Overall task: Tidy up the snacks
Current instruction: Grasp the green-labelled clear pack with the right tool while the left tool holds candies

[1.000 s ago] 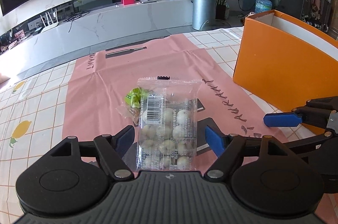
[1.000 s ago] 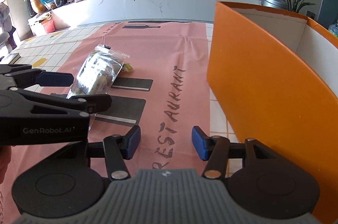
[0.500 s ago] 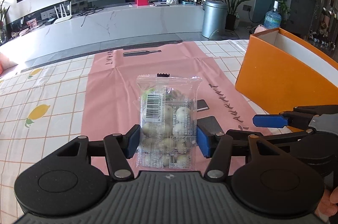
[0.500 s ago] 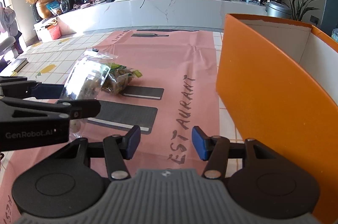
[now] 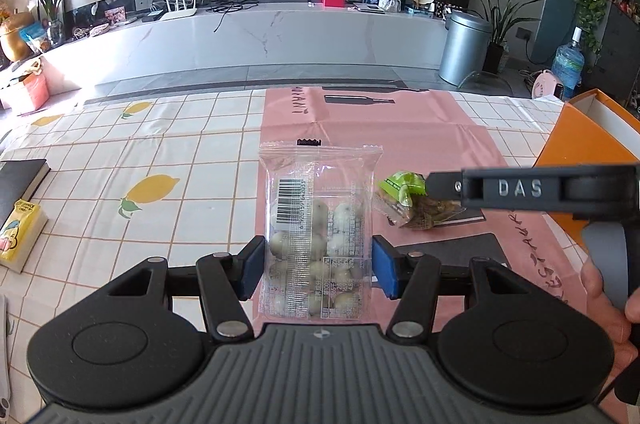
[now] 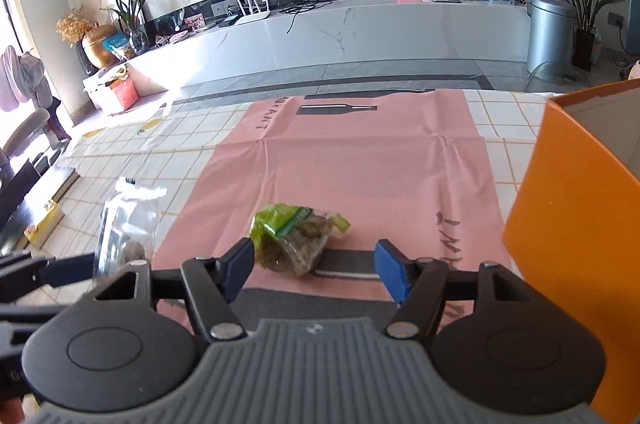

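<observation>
Left claw (image 5: 318, 266) lifted clear packet (image 5: 318, 224).

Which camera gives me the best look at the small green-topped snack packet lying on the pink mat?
The right wrist view: the green-topped snack packet lies whole and unobstructed, just beyond the opening right gripper, not yet between its fingers. In the left wrist view the packet sits off to the right, partly hidden behind the right gripper's black body.

Right gripper (image 6: 314, 266) over pink mat (image 6: 360, 159), jaws opening, green snack bag (image 6: 298, 238) lying between them unpinched. Orange box (image 6: 580, 244) at right, clear packet (image 6: 124, 224) at left.
</observation>
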Available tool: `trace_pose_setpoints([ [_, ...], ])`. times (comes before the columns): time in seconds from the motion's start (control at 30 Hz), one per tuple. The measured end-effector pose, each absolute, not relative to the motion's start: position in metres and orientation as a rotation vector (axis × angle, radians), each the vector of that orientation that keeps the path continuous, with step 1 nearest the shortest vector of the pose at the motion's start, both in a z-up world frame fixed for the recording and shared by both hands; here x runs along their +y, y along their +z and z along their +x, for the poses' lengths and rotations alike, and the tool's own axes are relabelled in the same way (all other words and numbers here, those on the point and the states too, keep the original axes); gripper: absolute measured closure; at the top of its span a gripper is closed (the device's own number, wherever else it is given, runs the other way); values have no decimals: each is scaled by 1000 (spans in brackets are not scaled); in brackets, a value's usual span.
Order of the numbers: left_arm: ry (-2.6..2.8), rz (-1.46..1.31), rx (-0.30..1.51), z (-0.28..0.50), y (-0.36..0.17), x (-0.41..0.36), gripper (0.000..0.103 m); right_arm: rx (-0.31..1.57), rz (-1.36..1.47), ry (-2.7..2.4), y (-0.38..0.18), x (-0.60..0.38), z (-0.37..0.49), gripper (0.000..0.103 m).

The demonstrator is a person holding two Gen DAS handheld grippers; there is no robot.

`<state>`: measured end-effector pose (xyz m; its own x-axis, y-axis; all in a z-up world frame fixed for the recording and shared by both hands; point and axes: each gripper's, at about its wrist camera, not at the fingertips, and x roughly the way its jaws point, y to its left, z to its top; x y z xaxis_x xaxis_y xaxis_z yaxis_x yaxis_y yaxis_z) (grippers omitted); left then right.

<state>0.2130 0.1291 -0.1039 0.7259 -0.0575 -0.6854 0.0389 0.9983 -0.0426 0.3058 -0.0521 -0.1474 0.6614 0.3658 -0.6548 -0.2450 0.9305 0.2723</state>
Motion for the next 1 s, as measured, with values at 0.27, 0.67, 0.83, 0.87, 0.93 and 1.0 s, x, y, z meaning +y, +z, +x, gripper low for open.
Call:
trace_pose_setpoints([
  [0.27, -61, -30, 758, 224, -112, 138, 39, 868, 310, 298, -166, -46, 351, 41],
  [0.67, -72, -50, 780, 220, -119, 139, 39, 873, 282, 342, -179, -46, 326, 44],
  [0.83, -82, -52, 792, 213, -120, 135, 39, 862, 265, 352, -179, -54, 307, 45],
  [0.87, -84, -52, 794, 211, -120, 134, 39, 861, 259, 355, -179, -54, 304, 45],
  [0.93, -87, -54, 799, 207, -119, 131, 39, 859, 239, 363, -179, -55, 296, 46],
  [1.0, -89, -61, 805, 202, -119, 129, 39, 858, 219, 374, -178, -55, 289, 47],
])
